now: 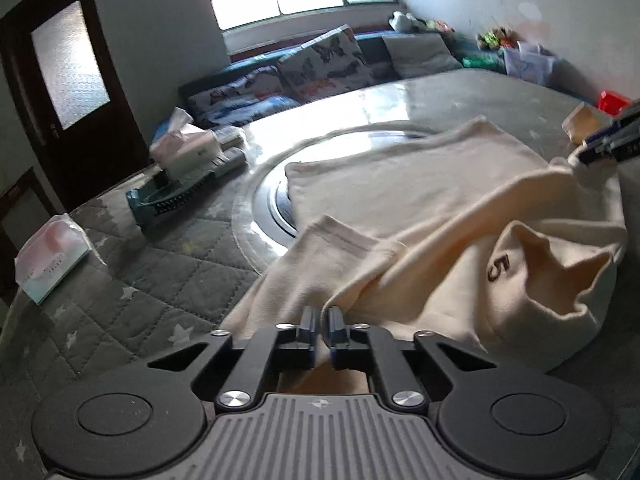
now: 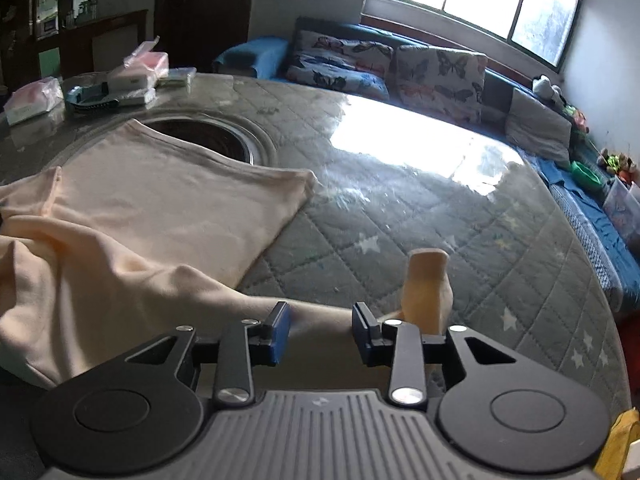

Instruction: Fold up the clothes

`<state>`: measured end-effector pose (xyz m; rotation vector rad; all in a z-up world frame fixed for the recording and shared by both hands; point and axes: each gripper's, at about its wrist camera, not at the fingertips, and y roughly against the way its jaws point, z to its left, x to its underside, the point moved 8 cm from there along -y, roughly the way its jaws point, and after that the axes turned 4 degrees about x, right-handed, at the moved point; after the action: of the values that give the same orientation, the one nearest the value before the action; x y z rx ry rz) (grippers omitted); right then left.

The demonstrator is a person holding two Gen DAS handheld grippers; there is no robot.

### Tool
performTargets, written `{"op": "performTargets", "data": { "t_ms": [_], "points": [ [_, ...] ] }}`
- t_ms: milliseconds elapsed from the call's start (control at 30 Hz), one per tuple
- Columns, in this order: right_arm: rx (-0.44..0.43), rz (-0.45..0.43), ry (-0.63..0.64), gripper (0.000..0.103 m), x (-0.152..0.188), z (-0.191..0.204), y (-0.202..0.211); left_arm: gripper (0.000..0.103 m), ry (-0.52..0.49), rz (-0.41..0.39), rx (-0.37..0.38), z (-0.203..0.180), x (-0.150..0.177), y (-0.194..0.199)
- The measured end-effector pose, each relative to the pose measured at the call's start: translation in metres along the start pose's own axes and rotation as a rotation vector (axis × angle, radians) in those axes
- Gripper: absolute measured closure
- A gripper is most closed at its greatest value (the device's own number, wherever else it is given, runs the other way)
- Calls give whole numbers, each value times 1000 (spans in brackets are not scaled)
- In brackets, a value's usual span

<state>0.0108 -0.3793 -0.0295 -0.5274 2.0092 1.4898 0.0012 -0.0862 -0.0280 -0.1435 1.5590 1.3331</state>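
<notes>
The left tool (image 1: 321, 322) is clenched on the cream shirt (image 1: 420, 208). The right tool (image 2: 321, 330) is let go, with a bit of shirt between its fingers. The shirt lies on the grey tabletop (image 2: 440, 220) and shows a "5" (image 1: 498, 267). A blue basket (image 1: 160, 200) holds tissue packs.

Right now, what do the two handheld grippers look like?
Both look alike: black linkage arms with silver screws, two round black discs, a grey ribbed plate bearing a small compass-like mark. The left gripper has dark fingers; the right gripper has blue-padded fingers. No cables or sleeves show.
</notes>
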Motion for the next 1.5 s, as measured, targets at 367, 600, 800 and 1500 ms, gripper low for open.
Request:
{"op": "performTargets", "data": {
  "t_ms": [367,600,800,1500],
  "points": [
    [67,21,-109,68,13,-43,-12,101,401,-104,-251,96,20,62],
    [191,32,-144,67,28,-78,-19,101,577,-10,-311,132,72,73],
    [221,25,-197,67,26,-102,-15,99,604,41,-336,141,89,80],
    [-123,-43,-40,66,-13,-4,22,70,120,-43,271,-57,-19,56]
  ]
}}
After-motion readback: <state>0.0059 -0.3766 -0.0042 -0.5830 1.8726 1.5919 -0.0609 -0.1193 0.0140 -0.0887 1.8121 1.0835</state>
